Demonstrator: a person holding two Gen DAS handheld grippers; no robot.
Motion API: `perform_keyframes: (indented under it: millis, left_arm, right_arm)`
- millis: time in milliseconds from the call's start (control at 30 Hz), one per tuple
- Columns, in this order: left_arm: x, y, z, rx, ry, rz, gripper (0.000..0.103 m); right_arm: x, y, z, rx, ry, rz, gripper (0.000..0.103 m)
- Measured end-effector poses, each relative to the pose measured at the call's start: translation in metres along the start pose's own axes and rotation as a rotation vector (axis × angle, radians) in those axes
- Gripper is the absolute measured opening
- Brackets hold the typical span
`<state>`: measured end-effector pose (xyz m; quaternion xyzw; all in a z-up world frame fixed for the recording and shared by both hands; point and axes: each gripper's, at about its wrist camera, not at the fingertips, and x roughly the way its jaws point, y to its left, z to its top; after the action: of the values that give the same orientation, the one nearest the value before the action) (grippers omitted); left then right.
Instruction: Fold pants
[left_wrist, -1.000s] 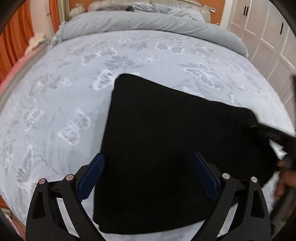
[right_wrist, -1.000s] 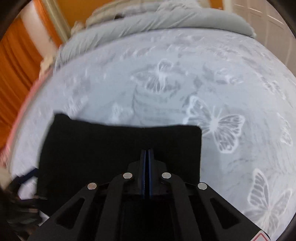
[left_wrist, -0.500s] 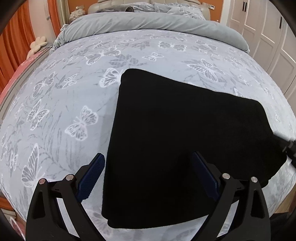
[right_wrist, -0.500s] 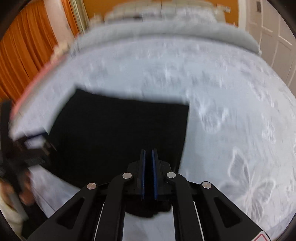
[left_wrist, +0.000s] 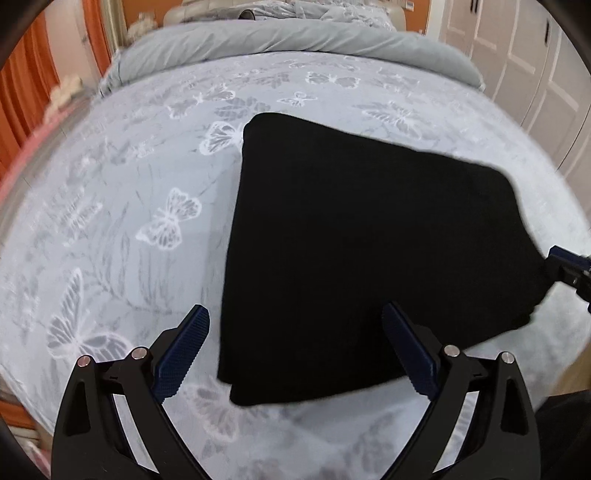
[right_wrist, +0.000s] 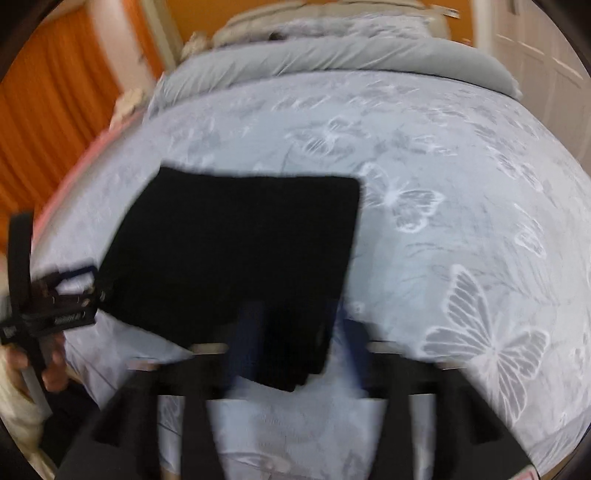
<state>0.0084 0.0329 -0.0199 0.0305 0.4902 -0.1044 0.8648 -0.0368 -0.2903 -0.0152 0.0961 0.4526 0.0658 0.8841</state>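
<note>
One pair of black pants (left_wrist: 373, 254), folded into a flat rectangle, is lying on the bed (left_wrist: 110, 229) near its front edge. Two claws are hovering over it: the left claw (left_wrist: 295, 350) is standing wide apart, empty; the right claw (right_wrist: 295, 343), blurred, has just been opening, gripping nothing. Only the right view is showing a hand (right_wrist: 51, 365) holding the left claw.

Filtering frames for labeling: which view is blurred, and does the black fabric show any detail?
Right wrist view: heavy motion blur, its own right tongs smeared. Left wrist view: mostly sharp, left tongs crisp, slight blur at edges. Pants read flat black in both, folds invisible; fisheye bows the bedspread.
</note>
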Motion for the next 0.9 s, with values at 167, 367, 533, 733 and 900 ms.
perform_keyframes:
  millis: [167,367,533,733,900]
  left_arm:
    - [-0.002,0.045,0.003,-0.147,0.036,-0.134,0.098]
    - [0.051,0.063,-0.005,-0.308,0.233,-0.294,0.098]
    - [0.058,0.046,0.003,-0.27,0.213,-0.325,0.098]
    - [0.034,0.016,0.017,-0.166,0.094,-0.209,0.044]
    - [0.004,0.008,0.023,-0.137,0.023,-0.189,0.038]
  right_arm:
    - [0.008,-0.031,-0.004,0.148,0.041,0.104,0.076]
    - [0.072,-0.043,-0.02,0.416,0.247,0.428,0.077]
    - [0.084,-0.033,-0.019,0.441,0.203,0.428,0.067]
    - [0.063,-0.005,-0.006,0.288,0.077,0.332,0.037]
    - [0.022,0.025,0.005,0.132,-0.049,0.247,0.036]
